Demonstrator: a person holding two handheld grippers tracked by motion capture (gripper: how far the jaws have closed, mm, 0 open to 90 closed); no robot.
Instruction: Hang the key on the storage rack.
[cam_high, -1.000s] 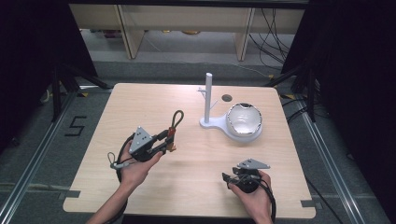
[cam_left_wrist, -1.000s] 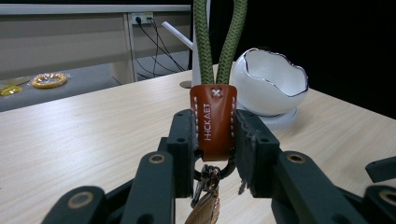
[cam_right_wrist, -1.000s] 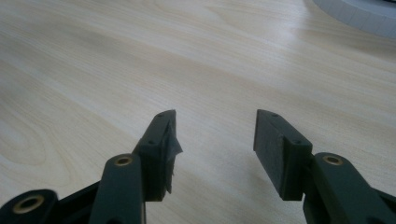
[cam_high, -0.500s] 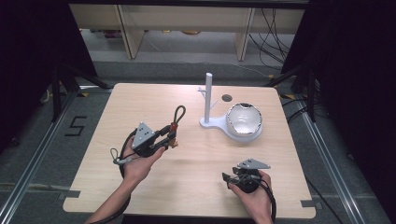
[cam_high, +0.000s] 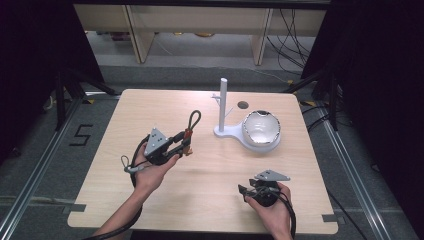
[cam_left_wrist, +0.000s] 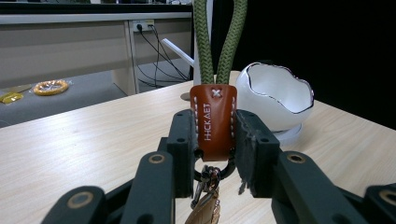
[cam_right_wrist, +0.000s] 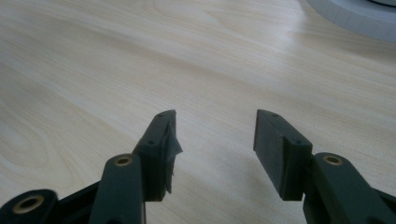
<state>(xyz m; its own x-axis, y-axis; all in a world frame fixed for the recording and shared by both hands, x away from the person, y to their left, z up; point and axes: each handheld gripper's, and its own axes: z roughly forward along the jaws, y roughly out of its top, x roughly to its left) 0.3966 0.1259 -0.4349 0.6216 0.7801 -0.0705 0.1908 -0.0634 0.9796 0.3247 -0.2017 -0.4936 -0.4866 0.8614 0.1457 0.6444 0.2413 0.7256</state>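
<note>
Left tool (cam_left_wrist: 214, 140) clamped on keychain strap (cam_left_wrist: 214, 122)

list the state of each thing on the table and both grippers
left gripper: shut on the keychain's brown leather tab, held above the table
keychain: clamped by its tab, green cord loop pointing away from the jaws, metal clip hanging below
right gripper: open, nothing between the jaws, low over the table
white stand: upright, nothing hanging on it
white bowl: upright on the stand's base, nothing visible inside
</note>
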